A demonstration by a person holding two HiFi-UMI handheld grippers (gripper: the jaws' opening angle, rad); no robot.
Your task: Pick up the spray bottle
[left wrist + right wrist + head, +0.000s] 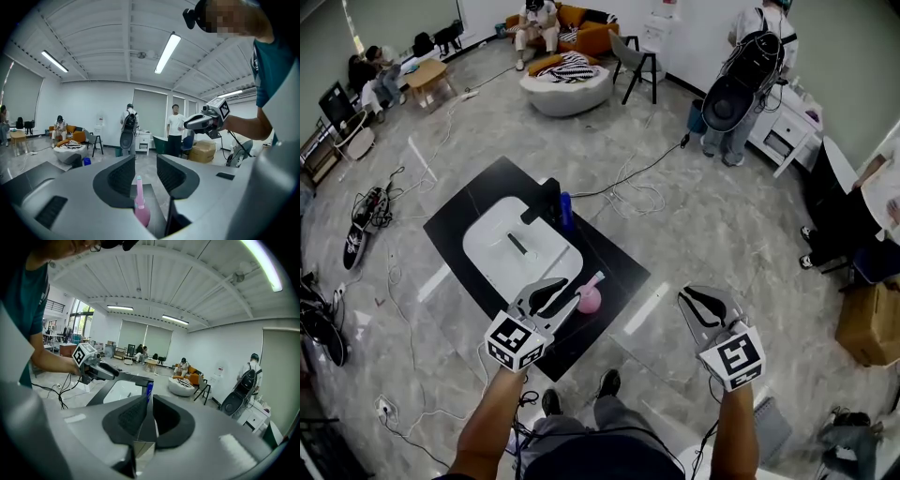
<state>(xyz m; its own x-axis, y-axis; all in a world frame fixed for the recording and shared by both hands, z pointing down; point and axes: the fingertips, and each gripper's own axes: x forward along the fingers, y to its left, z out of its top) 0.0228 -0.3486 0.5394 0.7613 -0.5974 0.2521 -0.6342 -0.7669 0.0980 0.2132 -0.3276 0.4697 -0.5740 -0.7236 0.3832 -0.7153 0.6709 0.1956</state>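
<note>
A pink spray bottle (590,300) with a long pale nozzle stands at the near right edge of the black table (469,211). My left gripper (565,291) is just left of it, open. In the left gripper view the bottle (141,213) shows low in the gap of my left gripper (146,164), and the pads do not touch it. My right gripper (705,298) hangs over the floor to the right of the table. In its own view my right gripper (147,401) looks shut, with nothing between its pads.
A white basin (502,234) fills the table's middle. A blue bottle (566,210) and a black object (548,202) stand at its far edge. Cables (633,192) run over the floor. A cardboard box (869,323) sits at the right, and people stand and sit further off.
</note>
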